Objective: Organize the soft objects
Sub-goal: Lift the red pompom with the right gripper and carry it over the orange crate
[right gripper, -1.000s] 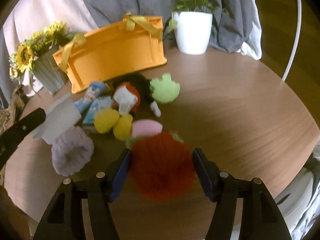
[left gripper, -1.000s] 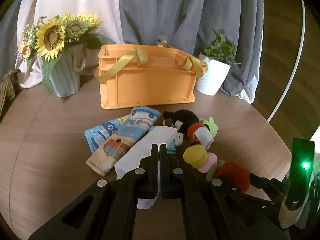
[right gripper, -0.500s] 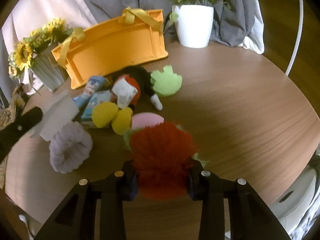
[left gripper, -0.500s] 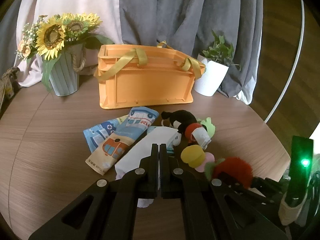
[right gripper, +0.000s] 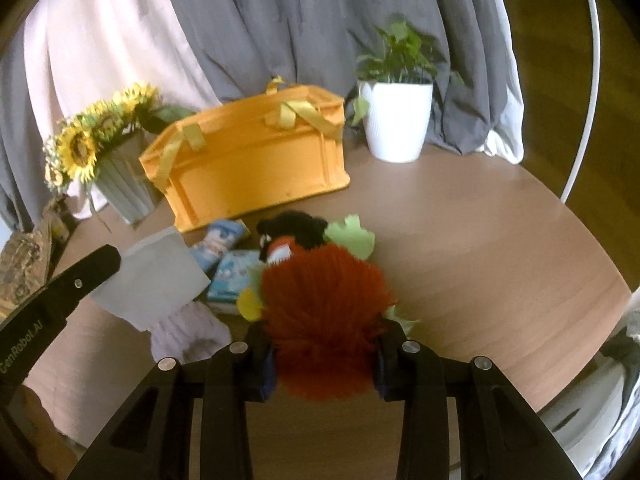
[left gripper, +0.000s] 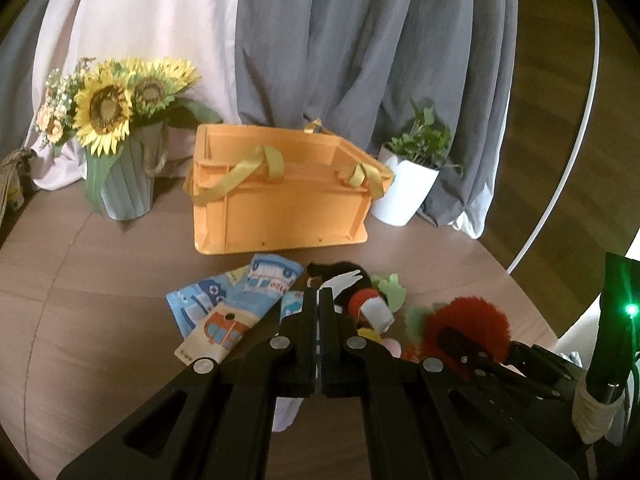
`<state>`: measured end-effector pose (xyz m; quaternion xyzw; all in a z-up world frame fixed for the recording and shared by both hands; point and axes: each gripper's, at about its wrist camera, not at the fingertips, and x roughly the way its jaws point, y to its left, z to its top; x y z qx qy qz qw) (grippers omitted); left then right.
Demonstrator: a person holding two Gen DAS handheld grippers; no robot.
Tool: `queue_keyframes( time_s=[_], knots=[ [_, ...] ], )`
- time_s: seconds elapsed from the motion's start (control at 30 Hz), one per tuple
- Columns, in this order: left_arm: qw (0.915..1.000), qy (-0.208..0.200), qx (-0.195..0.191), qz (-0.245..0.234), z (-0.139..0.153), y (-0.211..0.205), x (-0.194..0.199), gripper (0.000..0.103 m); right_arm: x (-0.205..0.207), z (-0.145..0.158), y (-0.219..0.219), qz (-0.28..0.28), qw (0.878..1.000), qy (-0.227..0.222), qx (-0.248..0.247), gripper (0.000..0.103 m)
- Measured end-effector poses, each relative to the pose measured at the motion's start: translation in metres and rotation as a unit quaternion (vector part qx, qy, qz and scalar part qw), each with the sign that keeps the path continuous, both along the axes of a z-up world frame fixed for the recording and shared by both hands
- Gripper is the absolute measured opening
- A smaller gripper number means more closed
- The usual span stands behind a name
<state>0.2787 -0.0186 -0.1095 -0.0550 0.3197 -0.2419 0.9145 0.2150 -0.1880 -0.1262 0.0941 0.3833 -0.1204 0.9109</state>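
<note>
My right gripper (right gripper: 322,354) is shut on a fluffy red plush (right gripper: 320,312) and holds it above the table; it also shows in the left wrist view (left gripper: 468,326). My left gripper (left gripper: 314,300) is shut on the white paper tag (right gripper: 154,276) of a lilac fluffy item (right gripper: 188,334) that hangs below it. On the table lie a black plush (right gripper: 294,226), a green plush (right gripper: 352,236), a yellow piece (right gripper: 250,304) and printed blue pouches (left gripper: 240,308). An orange crate (left gripper: 280,196) with yellow straps stands behind them.
A sunflower vase (left gripper: 124,184) stands left of the crate and a white plant pot (left gripper: 404,192) right of it. Grey and pink curtains hang behind. The round wooden table's edge (right gripper: 592,364) is near on the right.
My right gripper closed on the red plush and lifted it off the table. My left gripper rose with the tagged lilac item. Both views now sit higher.
</note>
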Motion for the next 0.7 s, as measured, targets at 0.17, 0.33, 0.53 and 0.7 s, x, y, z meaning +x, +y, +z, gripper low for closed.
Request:
queue_keyframes(
  time_s=[0.17, 0.33, 0.53, 0.7],
  knots=[
    [0.9998, -0.016, -0.004, 0.015, 0.017, 0.000, 0.000, 0.003, 0.007, 0.018, 0.000, 0.016, 1.000, -0.022, 0.001, 0.037],
    [0.9988, -0.032, -0.008, 0.037, 0.034, -0.001, 0.002, 0.003, 0.021, 0.039, -0.003, 0.045, 0.998, -0.046, -0.001, 0.037],
    [0.9968, -0.052, -0.015, 0.059, 0.054, -0.002, 0.008, 0.003, 0.036, 0.059, -0.007, 0.072, 0.995, -0.072, 0.002, 0.037],
    [0.9951, -0.068, -0.019, 0.070, 0.067, -0.001, 0.015, 0.003, 0.049, 0.073, -0.009, 0.082, 0.992, -0.093, 0.006, 0.037]
  ],
)
